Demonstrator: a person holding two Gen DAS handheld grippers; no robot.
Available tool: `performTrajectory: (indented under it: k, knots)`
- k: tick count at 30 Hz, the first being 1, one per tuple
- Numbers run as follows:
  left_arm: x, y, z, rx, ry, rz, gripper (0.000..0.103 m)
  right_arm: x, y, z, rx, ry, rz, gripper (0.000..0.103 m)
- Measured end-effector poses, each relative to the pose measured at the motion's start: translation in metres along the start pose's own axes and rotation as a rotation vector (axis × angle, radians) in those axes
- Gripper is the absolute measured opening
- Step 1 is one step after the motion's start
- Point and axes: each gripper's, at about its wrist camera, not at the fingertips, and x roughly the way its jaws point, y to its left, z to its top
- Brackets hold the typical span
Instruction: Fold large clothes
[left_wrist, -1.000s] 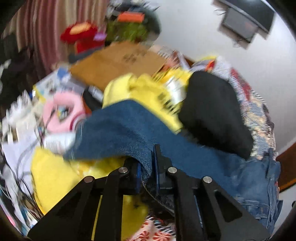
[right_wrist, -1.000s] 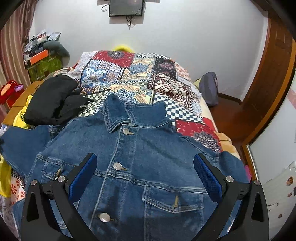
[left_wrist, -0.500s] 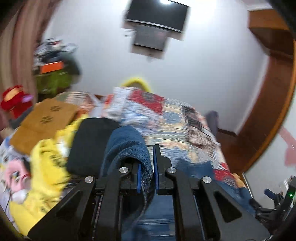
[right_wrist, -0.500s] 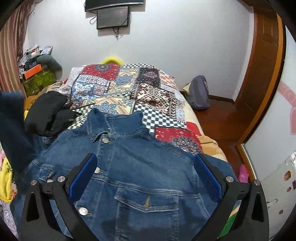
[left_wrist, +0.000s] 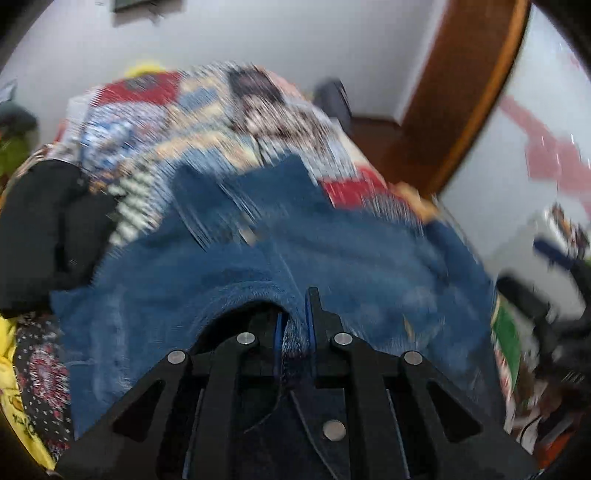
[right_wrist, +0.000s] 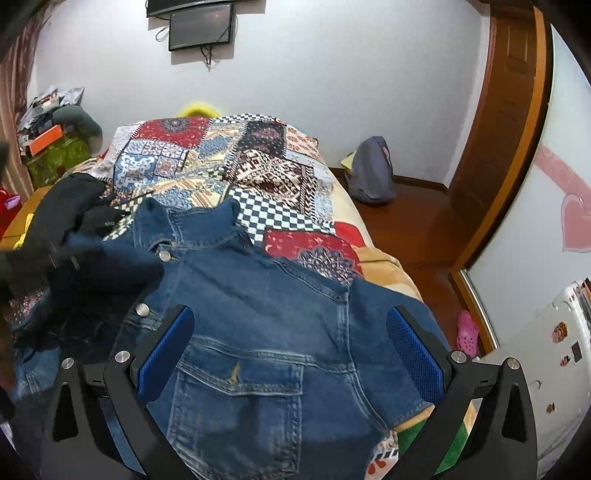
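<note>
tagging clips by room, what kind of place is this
Most likely a home bedroom: a bed under a patchwork quilt, a wall-mounted screen, a wooden door, and a denim jacket spread out for folding.

The left hand-held gripper (left_wrist: 294, 325) points steeply downward, jaws clamped nearly together; the right hand-held gripper (right_wrist: 290, 350) points downward, jaws spread wide.

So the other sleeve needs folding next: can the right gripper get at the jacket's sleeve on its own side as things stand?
Probably yes. The right gripper hangs over the denim jacket with jaws wide and empty, and that sleeve lies bare on the bed with nothing on it.
</note>
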Motion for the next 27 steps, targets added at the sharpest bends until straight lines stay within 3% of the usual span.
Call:
performTrajectory:
  k: [4, 7, 8, 10, 14, 15, 20, 23, 27]
  knots:
    - [0.019, -0.015, -0.014, 0.064, 0.089, 0.015, 0.010, -0.001, 0.000, -0.007, -0.026, 0.018, -0.012, 0.103]
    - [0.015, -0.018, -0.017, 0.071, 0.132, 0.017, 0.024, -0.002, 0.002, -0.009, -0.043, 0.023, -0.005, 0.103]
    - [0.013, -0.016, -0.016, 0.066, 0.132, 0.012, 0.035, -0.003, 0.004, -0.009, -0.048, 0.023, 0.001, 0.103]
    - [-0.004, -0.010, -0.015, 0.047, 0.093, 0.012, 0.045, -0.006, 0.008, -0.007, -0.062, 0.018, 0.009, 0.103]
    - [-0.040, 0.009, -0.008, 0.016, 0.012, 0.038, 0.049, -0.014, 0.024, 0.001, -0.097, -0.015, 0.034, 0.103]
    - [-0.049, 0.015, -0.005, 0.005, -0.008, 0.053, 0.055, -0.017, 0.029, 0.004, -0.108, -0.025, 0.044, 0.103]
    - [-0.107, 0.059, 0.001, -0.036, -0.153, 0.171, 0.062, -0.020, 0.064, 0.018, -0.172, -0.063, 0.104, 0.103]
    - [-0.129, 0.090, -0.002, -0.055, -0.187, 0.231, 0.069, -0.019, 0.091, 0.023, -0.230, -0.075, 0.144, 0.103]
    - [-0.141, 0.127, -0.016, -0.081, -0.170, 0.314, 0.070, -0.010, 0.139, 0.024, -0.347, -0.059, 0.208, 0.103]
